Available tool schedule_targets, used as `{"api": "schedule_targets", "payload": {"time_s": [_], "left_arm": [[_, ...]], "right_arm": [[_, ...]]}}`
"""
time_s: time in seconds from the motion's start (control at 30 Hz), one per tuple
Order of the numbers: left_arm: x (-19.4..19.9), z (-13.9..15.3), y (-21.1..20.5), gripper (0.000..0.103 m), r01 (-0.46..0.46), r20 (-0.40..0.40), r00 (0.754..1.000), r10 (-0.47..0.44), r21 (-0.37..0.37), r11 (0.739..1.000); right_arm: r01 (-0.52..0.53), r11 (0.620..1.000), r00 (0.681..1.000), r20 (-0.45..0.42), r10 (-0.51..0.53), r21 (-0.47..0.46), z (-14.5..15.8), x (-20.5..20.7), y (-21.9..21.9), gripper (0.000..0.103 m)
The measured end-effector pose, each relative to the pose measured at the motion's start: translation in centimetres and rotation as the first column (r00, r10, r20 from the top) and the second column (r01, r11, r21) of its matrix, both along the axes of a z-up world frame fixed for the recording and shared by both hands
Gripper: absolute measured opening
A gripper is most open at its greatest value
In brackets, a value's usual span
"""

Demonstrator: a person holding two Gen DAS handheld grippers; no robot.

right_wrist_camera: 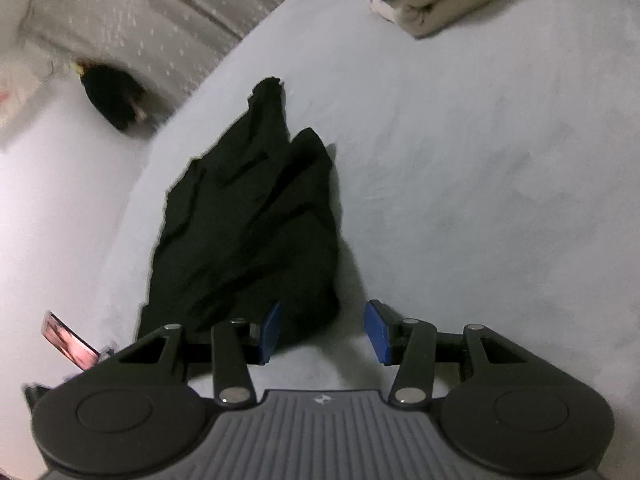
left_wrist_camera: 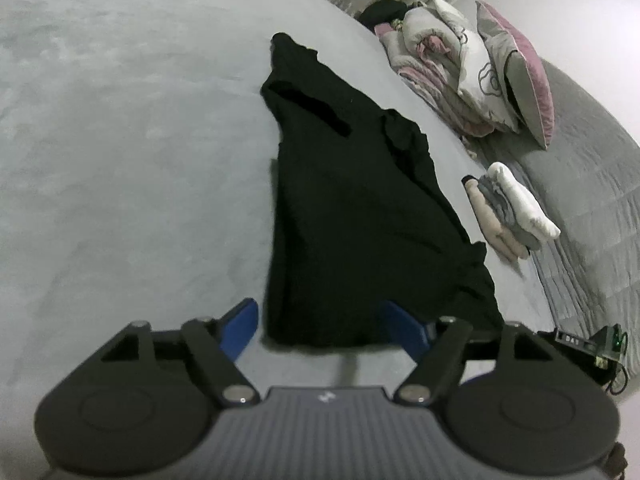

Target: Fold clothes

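A black garment point(left_wrist_camera: 352, 208) lies crumpled lengthways on the pale grey bed cover point(left_wrist_camera: 120, 160). In the left wrist view its near hem sits between the blue fingers point(left_wrist_camera: 240, 326) of my left gripper point(left_wrist_camera: 324, 330). The jaws stand wide and the pads do not press the cloth. The cloth partly covers the right-hand finger. In the right wrist view the same black garment point(right_wrist_camera: 248, 220) reaches down to my right gripper point(right_wrist_camera: 323, 332). One corner lies beside its left finger point(right_wrist_camera: 270, 330). That gripper is open too, with bare bed cover point(right_wrist_camera: 480, 180) under most of the gap.
A stack of folded clothes point(left_wrist_camera: 512, 208) point(right_wrist_camera: 452, 0) rests to the right on the bed. Pillows and bundled bedding point(left_wrist_camera: 480, 76) lie beyond it. A dark lump point(right_wrist_camera: 112, 96) sits off the bed's left edge, and a small device with a green light point(left_wrist_camera: 600, 344) is at lower right.
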State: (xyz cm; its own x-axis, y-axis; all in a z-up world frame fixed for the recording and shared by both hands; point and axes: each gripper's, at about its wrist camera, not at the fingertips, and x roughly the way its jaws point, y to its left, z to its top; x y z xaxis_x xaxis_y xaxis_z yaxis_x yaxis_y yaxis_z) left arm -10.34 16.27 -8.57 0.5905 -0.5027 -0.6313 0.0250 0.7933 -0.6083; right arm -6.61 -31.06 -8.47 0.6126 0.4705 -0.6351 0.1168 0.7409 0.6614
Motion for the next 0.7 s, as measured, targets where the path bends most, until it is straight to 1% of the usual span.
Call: {"api": "schedule_targets", "payload": {"time_s": [0.03, 0.07, 0.1, 0.13, 0.2, 0.23, 0.27, 0.33, 0.4, 0.47, 0.53, 0.6, 0.7], "left_arm": [[0.0, -0.1, -0.2, 0.055, -0.004, 0.009, 1.0, 0.004, 0.013, 1.0], [0.0, -0.2, -0.4, 0.04, -0.01, 0.012, 1.0, 0.009, 0.03, 1.0], [0.0, -0.3, -0.5, 0.031, -0.018, 0.008, 1.0, 0.018, 0.042, 0.999], [0.1, -0.4, -0.3, 0.007, -0.029, -0.003, 1.0, 0.029, 0.035, 0.999], [0.1, -0.8, 0.7, 0.007, -0.055, -0.039, 0.998, 0.054, -0.028, 0.998], [-0.1, -0.7, 1.2, 0.007, -0.064, -0.045, 0.997, 0.062, -0.055, 0.996], [-0.3, -0.5, 1.5, 0.007, -0.067, -0.044, 0.997, 0.064, -0.072, 0.995], [-0.9, 0.2, 1.9, 0.007, -0.054, -0.026, 0.998, 0.052, -0.075, 0.996], [-1.3, 0.6, 2.1, 0.007, -0.043, -0.023, 0.999, 0.042, -0.074, 0.996], [-1.5, 0.6, 2.3, 0.007, -0.032, -0.04, 0.999, 0.029, -0.066, 0.997], [-1.4, 0.0, 2.2, 0.007, -0.023, -0.072, 0.997, 0.02, -0.035, 0.999], [-1.1, -0.6, 1.9, 0.007, -0.01, -0.081, 0.997, 0.009, -0.007, 1.0], [-0.8, -0.6, 1.8, 0.01, 0.008, -0.072, 0.997, -0.007, 0.01, 1.0]], "right_arm": [[0.008, 1.0, 1.0, 0.009, -0.008, 0.01, -0.2, 0.1, 0.2, 0.042], [0.006, 1.0, 1.0, 0.01, -0.006, 0.011, -0.4, 0.1, 0.5, 0.036], [-0.004, 1.0, 1.0, 0.003, 0.004, 0.007, -0.6, 0.3, 0.7, 0.013], [-0.014, 1.0, 1.0, -0.004, 0.014, 0.003, -0.8, 0.5, 0.9, 0.008], [-0.017, 1.0, 1.0, -0.01, 0.017, 0.024, -0.5, 0.4, 0.7, 0.007], [-0.015, 0.999, 1.0, -0.011, 0.016, 0.039, -0.3, 0.3, 0.4, 0.007], [-0.015, 0.998, 1.0, -0.007, 0.016, 0.056, 0.0, 0.1, 0.1, 0.007], [-0.017, 0.996, 1.0, 0.01, 0.016, 0.09, 1.0, -0.6, -0.8, 0.007], [-0.018, 0.995, 1.0, 0.006, 0.017, 0.096, 1.4, -1.1, -1.6, 0.007], [-0.019, 0.996, 1.0, -0.01, 0.019, 0.092, 1.6, -1.5, -2.2, 0.007], [-0.025, 0.998, 0.999, -0.042, 0.027, 0.057, 1.2, -1.3, -2.2, 0.007], [-0.04, 0.999, 0.996, -0.078, 0.041, 0.011, 0.5, -0.8, -1.8, 0.006], [-0.068, 0.997, 0.995, -0.071, 0.065, -0.046, 0.4, -0.4, -1.2, 0.006]]}}
